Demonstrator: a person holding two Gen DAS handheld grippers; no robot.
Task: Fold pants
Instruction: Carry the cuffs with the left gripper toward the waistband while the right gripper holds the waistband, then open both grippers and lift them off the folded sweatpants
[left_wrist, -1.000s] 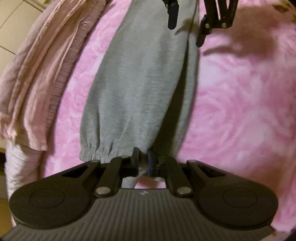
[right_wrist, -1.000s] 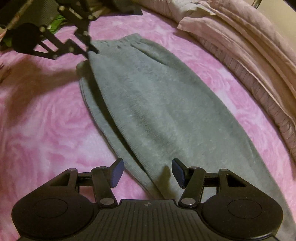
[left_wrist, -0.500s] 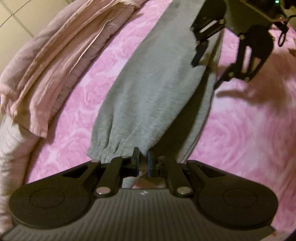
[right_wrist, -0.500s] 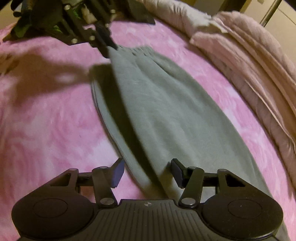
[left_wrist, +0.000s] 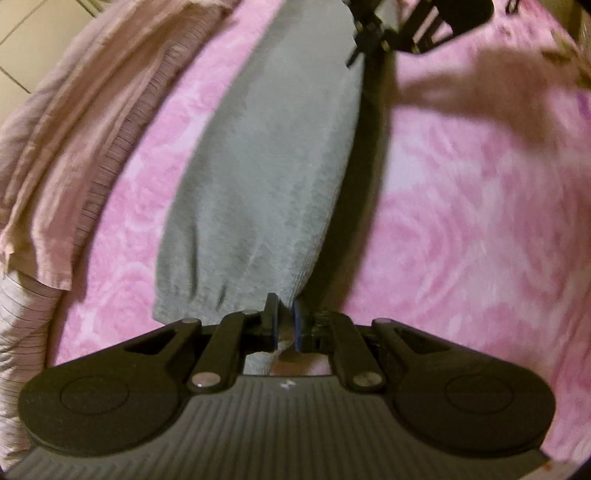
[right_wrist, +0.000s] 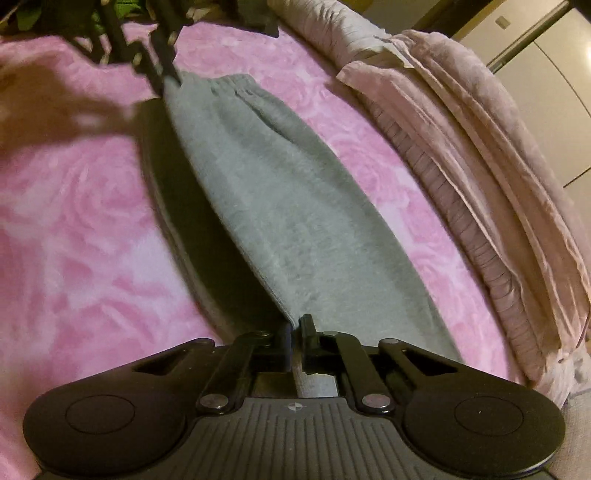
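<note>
Since a second ago, right gripper has closed its jaws on the grey fleece pants; left gripper stays clamped on the cuff end. Pants stretch lengthwise, one edge lifted, over the pink rose-textured bed cover.

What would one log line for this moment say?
left gripper: shut on grey pants cuff | right gripper: shut on pants' edge | surface: pink blanket
</note>
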